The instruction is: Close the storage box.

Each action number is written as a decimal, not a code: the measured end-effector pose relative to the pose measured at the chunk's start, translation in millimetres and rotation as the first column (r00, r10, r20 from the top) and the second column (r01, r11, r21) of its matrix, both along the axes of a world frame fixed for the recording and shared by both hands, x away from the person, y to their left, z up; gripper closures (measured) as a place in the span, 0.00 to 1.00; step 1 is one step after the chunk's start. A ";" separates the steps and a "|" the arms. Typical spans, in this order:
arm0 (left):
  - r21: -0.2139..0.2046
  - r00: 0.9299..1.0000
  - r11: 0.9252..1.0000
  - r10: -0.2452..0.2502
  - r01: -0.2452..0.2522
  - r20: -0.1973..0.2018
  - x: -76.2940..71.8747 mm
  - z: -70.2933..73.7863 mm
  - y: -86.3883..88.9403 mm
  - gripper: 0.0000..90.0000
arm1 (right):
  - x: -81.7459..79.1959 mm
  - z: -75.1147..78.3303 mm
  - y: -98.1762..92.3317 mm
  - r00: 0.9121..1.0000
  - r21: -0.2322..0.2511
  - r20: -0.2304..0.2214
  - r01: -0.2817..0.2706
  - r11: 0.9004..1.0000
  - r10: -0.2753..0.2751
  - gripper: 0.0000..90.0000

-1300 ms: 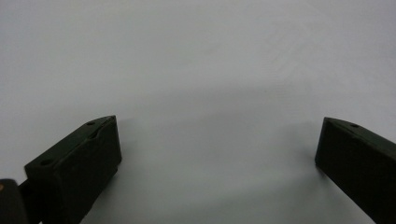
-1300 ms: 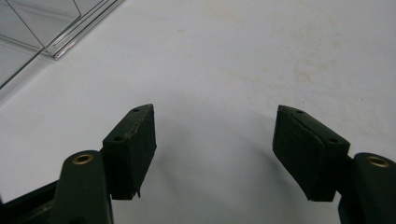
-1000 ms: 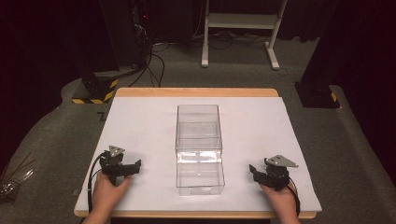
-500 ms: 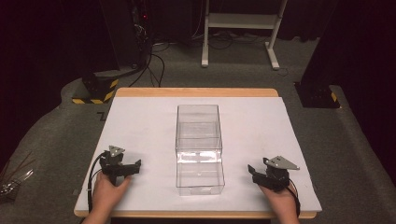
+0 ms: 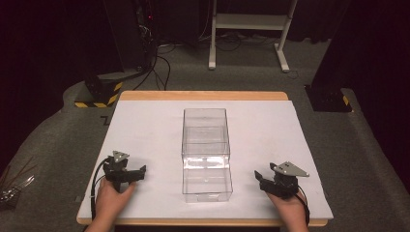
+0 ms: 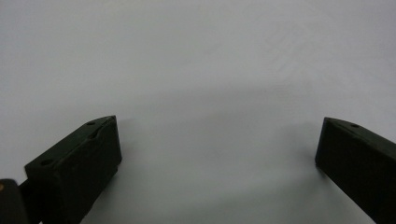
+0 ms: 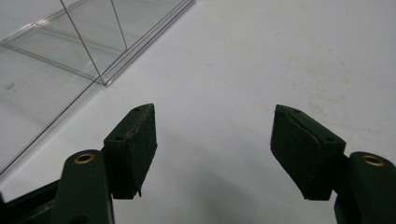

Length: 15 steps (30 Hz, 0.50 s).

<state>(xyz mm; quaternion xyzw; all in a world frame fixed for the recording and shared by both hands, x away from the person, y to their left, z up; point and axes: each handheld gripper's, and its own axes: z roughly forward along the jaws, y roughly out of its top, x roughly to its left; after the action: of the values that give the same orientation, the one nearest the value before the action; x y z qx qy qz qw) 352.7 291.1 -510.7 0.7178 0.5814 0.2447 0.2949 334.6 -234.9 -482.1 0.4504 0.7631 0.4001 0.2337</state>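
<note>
On the white table point(image 5: 145, 130), the clear box point(image 5: 205, 152) runs lengthwise away; each gripper gapes empty.

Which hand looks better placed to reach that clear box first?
Probably the right gripper: the right gripper view already shows the clear box beside its open jaws. The left gripper, also open, faces bare white table.

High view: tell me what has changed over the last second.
Nothing has visibly changed. The left gripper and right gripper rest on the white table cover where they were, jaws open and empty, on either side of the clear plastic box, which has not moved.
</note>
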 end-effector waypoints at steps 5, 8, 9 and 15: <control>0.000 1.000 1.000 0.000 0.000 0.000 0.0 0.0 0.0 0.01 | -2.1 3.6 2.9 1.000 0.002 0.008 -0.012 1.000 0.012 0.36; -0.001 1.000 1.000 0.001 -0.001 0.000 -0.1 0.0 -0.1 0.01 | -4.0 5.8 4.2 1.000 0.012 0.010 -0.008 1.000 0.008 0.37; -0.001 1.000 1.000 0.001 -0.001 0.000 -0.1 0.0 -0.1 0.01 | -4.2 6.6 4.0 1.000 0.012 0.018 -0.013 1.000 0.013 0.37; -0.001 1.000 1.000 0.001 -0.001 0.001 -0.1 -0.1 -0.2 0.01 | -7.5 11.5 4.5 0.999 0.032 0.039 -0.024 0.999 0.022 0.39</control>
<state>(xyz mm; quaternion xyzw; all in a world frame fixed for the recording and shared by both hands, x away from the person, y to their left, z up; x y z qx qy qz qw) 352.6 291.0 -510.7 0.7172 0.5817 0.2448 0.2954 327.2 -230.4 -470.6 0.4376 0.7569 0.4240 0.2364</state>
